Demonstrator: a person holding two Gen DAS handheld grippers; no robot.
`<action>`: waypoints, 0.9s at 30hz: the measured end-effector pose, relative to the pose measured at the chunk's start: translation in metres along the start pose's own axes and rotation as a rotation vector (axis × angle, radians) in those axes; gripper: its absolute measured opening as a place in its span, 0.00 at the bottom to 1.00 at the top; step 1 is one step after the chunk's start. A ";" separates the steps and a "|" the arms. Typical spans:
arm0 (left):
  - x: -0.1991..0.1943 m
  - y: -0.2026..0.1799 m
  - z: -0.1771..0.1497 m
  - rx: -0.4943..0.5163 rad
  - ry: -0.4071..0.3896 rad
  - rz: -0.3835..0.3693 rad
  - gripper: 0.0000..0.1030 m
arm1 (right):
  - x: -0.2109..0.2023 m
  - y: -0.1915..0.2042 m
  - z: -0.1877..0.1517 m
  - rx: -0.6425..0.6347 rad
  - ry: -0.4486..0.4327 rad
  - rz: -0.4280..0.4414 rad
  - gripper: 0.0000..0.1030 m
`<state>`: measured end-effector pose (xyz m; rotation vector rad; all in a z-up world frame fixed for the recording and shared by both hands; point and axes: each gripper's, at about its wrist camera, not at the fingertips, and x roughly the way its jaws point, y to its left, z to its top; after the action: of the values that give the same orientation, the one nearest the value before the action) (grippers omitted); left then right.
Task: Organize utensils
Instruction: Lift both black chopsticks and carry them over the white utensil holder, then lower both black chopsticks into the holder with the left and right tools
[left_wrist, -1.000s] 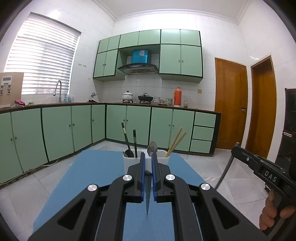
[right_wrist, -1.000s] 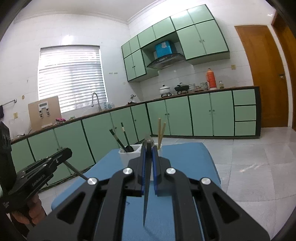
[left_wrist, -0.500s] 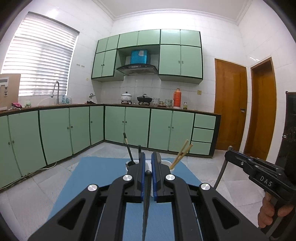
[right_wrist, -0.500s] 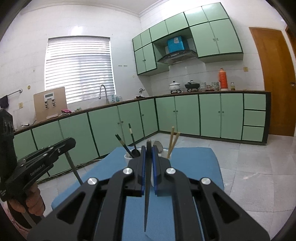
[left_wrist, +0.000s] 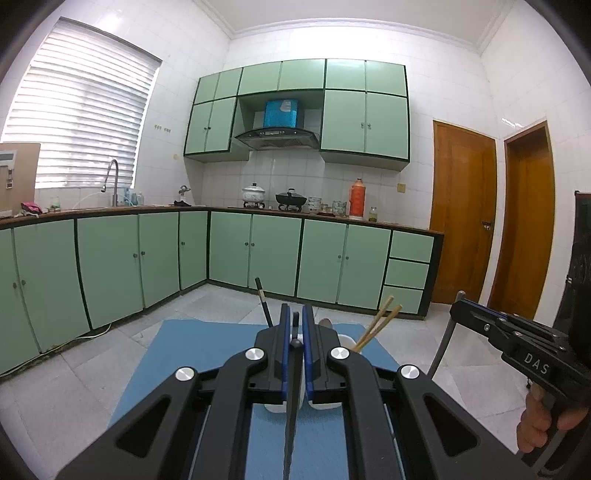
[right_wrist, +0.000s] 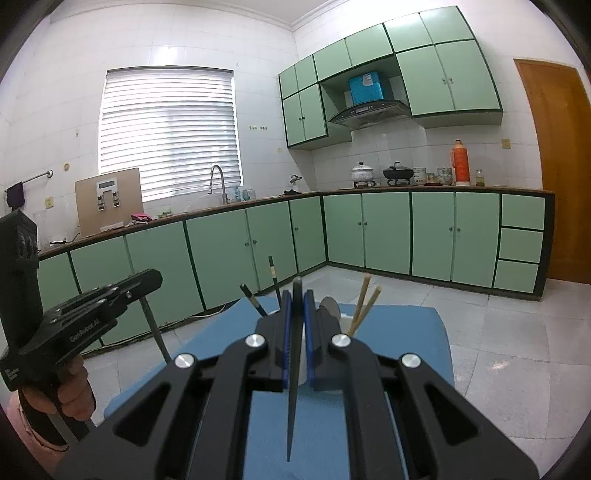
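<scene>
My left gripper (left_wrist: 294, 321) is shut on a dark slim utensil (left_wrist: 291, 402) that hangs point down between the jaws. My right gripper (right_wrist: 296, 306) is shut on a similar dark utensil (right_wrist: 293, 387). Both are held above a blue mat (left_wrist: 207, 354) and just in front of a white utensil holder (left_wrist: 347, 339). The holder contains black chopsticks (left_wrist: 263, 301), wooden chopsticks (left_wrist: 376, 325) and a metal spoon (right_wrist: 328, 306). The right gripper also shows at the right of the left wrist view (left_wrist: 458, 306), and the left gripper shows at the left of the right wrist view (right_wrist: 155, 277).
The blue mat (right_wrist: 406, 332) covers a low table over a tiled floor. Green cabinets (left_wrist: 273, 251) run along the far walls, with a sink tap (left_wrist: 110, 177), pots (left_wrist: 290, 199) and a red flask (left_wrist: 356, 197) on the counter. Wooden doors (left_wrist: 461, 214) stand at the right.
Both grippers have tilted upward and risen. The holder has dropped lower in both views and is now mostly hidden behind the fingers. Each gripper keeps its utensil.
</scene>
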<state>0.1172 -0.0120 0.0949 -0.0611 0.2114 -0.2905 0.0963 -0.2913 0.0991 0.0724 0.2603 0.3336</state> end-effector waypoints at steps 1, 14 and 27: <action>0.001 0.002 0.002 -0.003 -0.004 0.000 0.06 | 0.001 0.000 0.003 0.000 -0.003 0.003 0.05; 0.030 0.022 0.076 0.011 -0.105 0.029 0.06 | 0.028 -0.007 0.074 -0.010 -0.068 0.018 0.05; 0.095 0.033 0.145 0.001 -0.170 0.015 0.06 | 0.082 -0.028 0.120 -0.020 -0.094 -0.021 0.05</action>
<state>0.2465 -0.0038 0.2147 -0.0829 0.0434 -0.2687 0.2116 -0.2935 0.1921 0.0650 0.1644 0.3114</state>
